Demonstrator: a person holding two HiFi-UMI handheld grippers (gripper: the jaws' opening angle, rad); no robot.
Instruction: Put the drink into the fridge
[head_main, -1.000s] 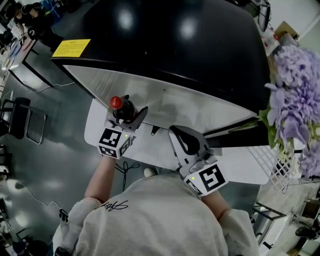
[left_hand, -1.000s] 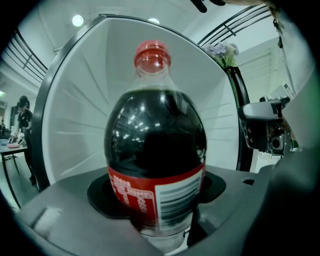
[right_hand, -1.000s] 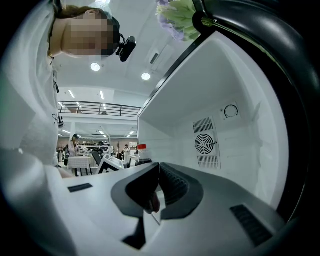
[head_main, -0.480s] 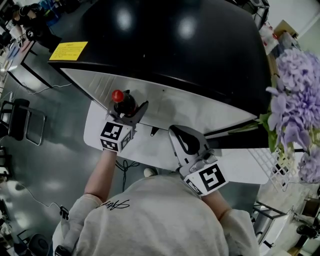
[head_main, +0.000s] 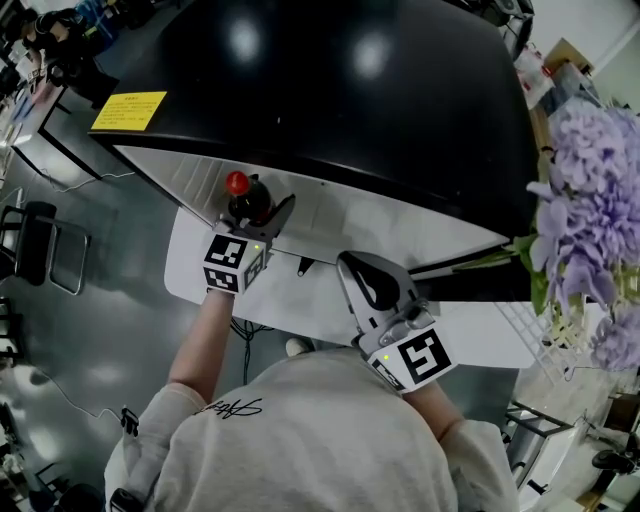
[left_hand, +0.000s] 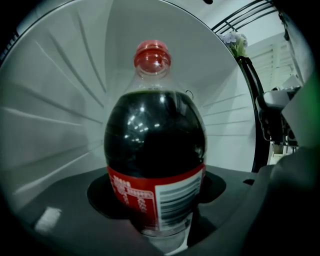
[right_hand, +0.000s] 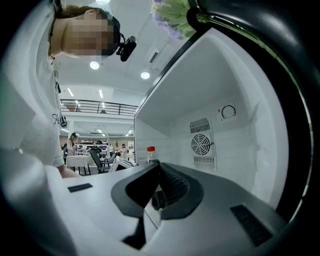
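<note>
At the open front of the black fridge (head_main: 380, 110), the head view shows the left gripper (head_main: 256, 212) holding the drink bottle (head_main: 246, 200) upright against the white interior, red cap on top. The right gripper (head_main: 372, 290) hangs nearer the person, apart from the bottle. Purple flowers (head_main: 590, 200) stand at the right.

In the left gripper view, the dark drink bottle (left_hand: 155, 150) with its red label fills the middle. The jaws are grasping it low on the body, with ribbed white fridge wall behind.

In the right gripper view, the jaws are clenched together with nothing between them. Beyond them are the fridge's round fan vent (right_hand: 202, 145) and the bottle's red cap (right_hand: 151, 149).
</note>
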